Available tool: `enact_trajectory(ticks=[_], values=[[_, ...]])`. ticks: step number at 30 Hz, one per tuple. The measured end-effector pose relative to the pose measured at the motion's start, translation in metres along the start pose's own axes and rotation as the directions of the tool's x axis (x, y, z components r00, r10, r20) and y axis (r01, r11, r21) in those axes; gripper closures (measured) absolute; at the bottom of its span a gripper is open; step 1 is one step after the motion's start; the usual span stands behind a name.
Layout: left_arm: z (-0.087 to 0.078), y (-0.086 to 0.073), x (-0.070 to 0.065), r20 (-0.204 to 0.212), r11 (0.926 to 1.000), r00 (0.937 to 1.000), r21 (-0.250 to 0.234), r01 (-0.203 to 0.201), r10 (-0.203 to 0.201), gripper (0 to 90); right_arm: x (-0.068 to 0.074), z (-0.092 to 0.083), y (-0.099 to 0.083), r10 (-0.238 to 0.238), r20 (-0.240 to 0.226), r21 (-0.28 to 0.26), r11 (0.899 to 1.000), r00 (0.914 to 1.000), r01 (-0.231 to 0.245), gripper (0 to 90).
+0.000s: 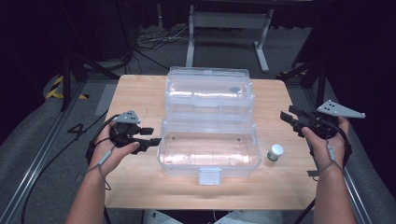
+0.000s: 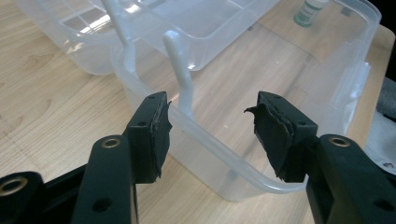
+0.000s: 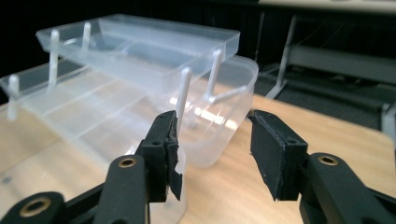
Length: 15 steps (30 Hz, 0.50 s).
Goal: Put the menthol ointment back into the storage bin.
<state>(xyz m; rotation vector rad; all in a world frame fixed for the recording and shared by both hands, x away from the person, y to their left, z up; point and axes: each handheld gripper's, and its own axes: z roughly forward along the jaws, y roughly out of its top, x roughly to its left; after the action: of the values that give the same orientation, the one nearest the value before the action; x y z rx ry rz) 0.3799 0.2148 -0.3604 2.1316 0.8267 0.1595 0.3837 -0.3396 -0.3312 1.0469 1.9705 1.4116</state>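
A clear plastic storage box [image 1: 208, 156] stands open in the middle of the wooden table, its lid and lift-up tray [image 1: 210, 93] raised behind on thin white struts. The box's bottom is bare. My left gripper [image 1: 150, 138] is open at the box's left end, its jaws close to the rim [image 2: 219, 149] with nothing between them. My right gripper [image 1: 290, 119] is open, held above the table's right side, away from the box [image 3: 140, 93]. A small white-capped bottle [image 1: 275, 152] stands on the table right of the box, also seen beyond the box wall as the bottle [image 2: 308, 11].
The table [image 1: 140, 186] has bare wood in front of and left of the box. A white latch [image 1: 209, 176] hangs on the box's front wall. Behind the table stand a white metal frame [image 1: 229, 28] and cables on grey floor.
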Motion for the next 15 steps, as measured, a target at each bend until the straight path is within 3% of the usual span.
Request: enact_trajectory(ticks=[9,15], values=[[0.000,0.004,0.010,-0.030,0.9994,0.9989,0.003,0.035,-0.035,45.0,0.002,-0.010,-0.003,0.000,-0.005,0.067,0.998,1.0000,0.000,50.9],[-0.001,0.002,0.015,-0.051,0.9980,0.9968,0.009,0.062,-0.062,44.3,0.001,-0.010,-0.006,-0.007,0.009,0.159,0.987,0.9999,0.005,47.8]])
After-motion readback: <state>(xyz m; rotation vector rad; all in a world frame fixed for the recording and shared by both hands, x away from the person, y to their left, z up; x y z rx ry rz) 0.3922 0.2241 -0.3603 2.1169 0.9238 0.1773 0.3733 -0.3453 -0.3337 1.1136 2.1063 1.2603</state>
